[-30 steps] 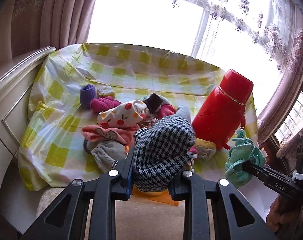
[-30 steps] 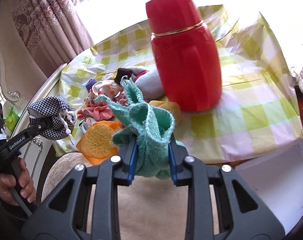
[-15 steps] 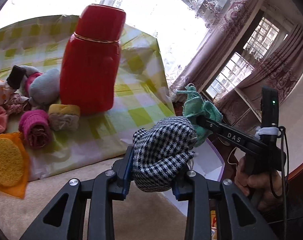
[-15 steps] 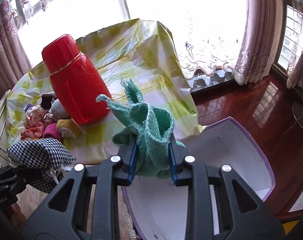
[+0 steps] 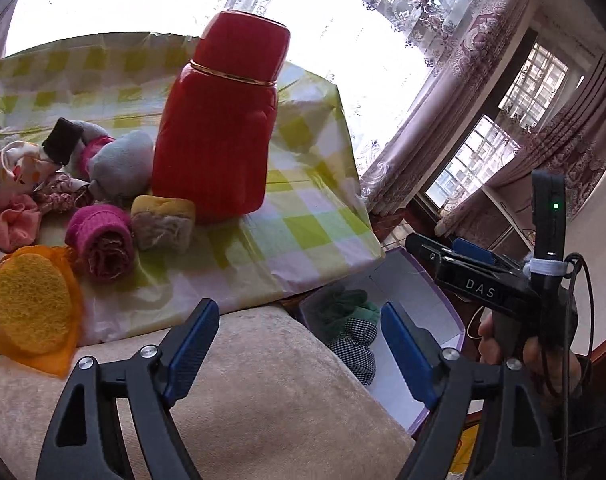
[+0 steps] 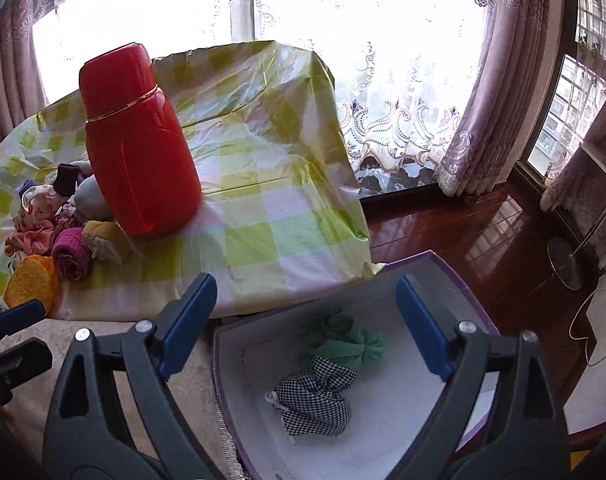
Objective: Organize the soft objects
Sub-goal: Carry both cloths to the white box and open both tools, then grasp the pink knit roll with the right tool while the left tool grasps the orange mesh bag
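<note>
A black-and-white checked pouch [image 6: 317, 398] and a green cloth [image 6: 353, 342] lie inside a white box with a purple rim [image 6: 451, 268] on the floor beside the table. Both also show in the left wrist view, the pouch [image 5: 353, 346] and the cloth [image 5: 349, 306] in the box [image 5: 417, 300]. My right gripper [image 6: 305, 322] is open and empty above the box. My left gripper [image 5: 297, 338] is open and empty over the beige seat edge. More soft things lie on the table: a pink roll [image 5: 101, 242], a yellow-grey roll [image 5: 163, 222], an orange sponge [image 5: 29, 308].
A tall red flask [image 5: 223, 120] stands on the yellow-checked tablecloth [image 5: 303, 200], right of the soft pile. A beige cushioned seat [image 5: 243, 400] fills the foreground. The right gripper's body [image 5: 487, 280] is at the right. Dark wood floor [image 6: 463, 240] and curtains lie beyond.
Both grippers opened. The checked pouch left my left gripper and the green cloth left my right gripper; both now lie in the box.
</note>
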Demonstrator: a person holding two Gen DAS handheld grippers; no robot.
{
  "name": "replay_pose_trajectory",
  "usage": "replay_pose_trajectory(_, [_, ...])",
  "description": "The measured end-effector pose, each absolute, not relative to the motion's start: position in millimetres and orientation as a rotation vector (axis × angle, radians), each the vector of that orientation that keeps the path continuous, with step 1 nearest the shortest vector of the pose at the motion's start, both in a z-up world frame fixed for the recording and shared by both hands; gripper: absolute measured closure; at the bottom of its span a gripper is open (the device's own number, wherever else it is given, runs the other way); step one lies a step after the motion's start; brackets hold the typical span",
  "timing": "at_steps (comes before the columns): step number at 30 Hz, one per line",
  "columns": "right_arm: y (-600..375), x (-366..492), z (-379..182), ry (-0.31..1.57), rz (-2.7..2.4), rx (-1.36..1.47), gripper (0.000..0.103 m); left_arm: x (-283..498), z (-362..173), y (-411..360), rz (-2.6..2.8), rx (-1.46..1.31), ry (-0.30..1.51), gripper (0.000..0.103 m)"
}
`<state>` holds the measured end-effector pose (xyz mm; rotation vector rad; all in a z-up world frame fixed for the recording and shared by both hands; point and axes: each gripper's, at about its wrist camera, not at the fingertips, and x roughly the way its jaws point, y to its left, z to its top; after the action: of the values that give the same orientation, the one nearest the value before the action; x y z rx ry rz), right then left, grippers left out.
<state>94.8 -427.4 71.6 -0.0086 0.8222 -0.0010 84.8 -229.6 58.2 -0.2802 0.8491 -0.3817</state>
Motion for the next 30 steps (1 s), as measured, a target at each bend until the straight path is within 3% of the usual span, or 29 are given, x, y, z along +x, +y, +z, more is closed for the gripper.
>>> replay_pose_trajectory(22, [-274, 108, 31, 1.006, 0.411, -0.006, 0.01, 50, 34, -62, 0.05, -0.419, 0.886, 0.02])
replay_pose_trajectory(30, [-233, 128, 23, 1.028, 0.47, 0.0, 0.01, 65, 19, -28, 0.049, -0.532, 0.939, 0.028])
